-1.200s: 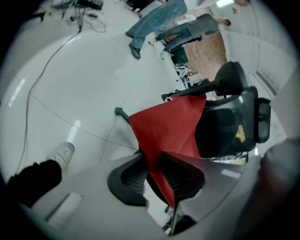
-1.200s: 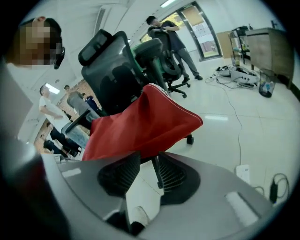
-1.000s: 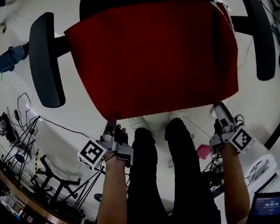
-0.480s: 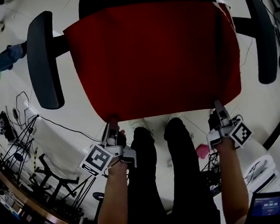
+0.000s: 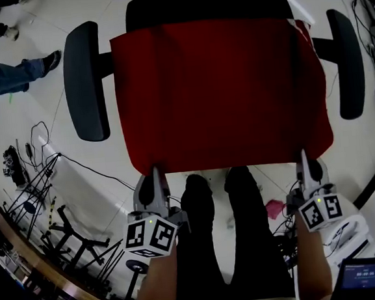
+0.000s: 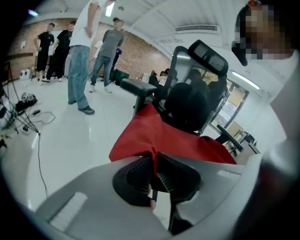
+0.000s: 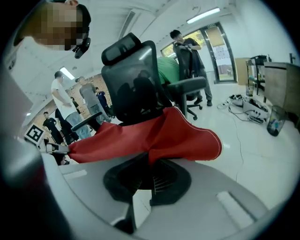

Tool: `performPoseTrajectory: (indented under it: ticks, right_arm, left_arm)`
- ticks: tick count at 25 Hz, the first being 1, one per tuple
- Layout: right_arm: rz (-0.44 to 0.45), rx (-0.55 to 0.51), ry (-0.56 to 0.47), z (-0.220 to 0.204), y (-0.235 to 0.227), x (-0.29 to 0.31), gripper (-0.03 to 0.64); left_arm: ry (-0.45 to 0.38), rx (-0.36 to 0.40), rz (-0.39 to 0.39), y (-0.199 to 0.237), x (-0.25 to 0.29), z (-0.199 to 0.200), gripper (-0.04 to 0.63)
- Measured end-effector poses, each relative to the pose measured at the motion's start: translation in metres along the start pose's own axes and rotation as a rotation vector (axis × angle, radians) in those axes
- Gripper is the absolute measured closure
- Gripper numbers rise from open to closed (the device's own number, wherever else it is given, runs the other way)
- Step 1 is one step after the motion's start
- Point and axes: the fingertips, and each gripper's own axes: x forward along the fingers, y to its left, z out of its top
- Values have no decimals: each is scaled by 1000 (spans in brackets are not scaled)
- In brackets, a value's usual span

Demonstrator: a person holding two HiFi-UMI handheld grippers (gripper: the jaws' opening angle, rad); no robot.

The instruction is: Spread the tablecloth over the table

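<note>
A red tablecloth (image 5: 221,91) lies draped over the seat of a black office chair (image 5: 207,4), its near edge facing me. My left gripper (image 5: 155,171) is shut on the cloth's near left corner, and its jaws have just been closing on the fabric. In the left gripper view the red cloth (image 6: 154,136) is pinched between the ribbed pads of the left gripper (image 6: 154,161). My right gripper (image 5: 303,155) is shut on the near right corner. The right gripper view shows the cloth (image 7: 183,136) bunched into the right gripper (image 7: 151,164).
The chair's armrests (image 5: 89,79) (image 5: 347,60) stick out on both sides of the cloth. Cables (image 5: 39,136) and stands (image 5: 68,238) litter the floor at the left. My legs (image 5: 228,240) are below the cloth's edge. Several people (image 6: 79,56) stand further off.
Both grippers have come up toward the camera and rolled, so their marker cubes now face up. The cloth's near edge has risen with them.
</note>
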Motion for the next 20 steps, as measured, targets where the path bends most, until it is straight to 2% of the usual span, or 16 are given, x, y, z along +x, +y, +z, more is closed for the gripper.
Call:
performPoseTrajectory:
  ticks: [3, 13, 20]
  right_arm:
    - [-1, -57, -46, 33, 18, -18, 600]
    - [46, -48, -193, 157, 72, -99, 601]
    - [110, -183, -347, 270, 132, -154, 601]
  left_arm:
    - [-37, 76, -5, -14, -19, 29, 568]
    - [-177, 133, -80, -81, -118, 144, 569]
    - [-342, 229, -94, -124, -190, 249, 568]
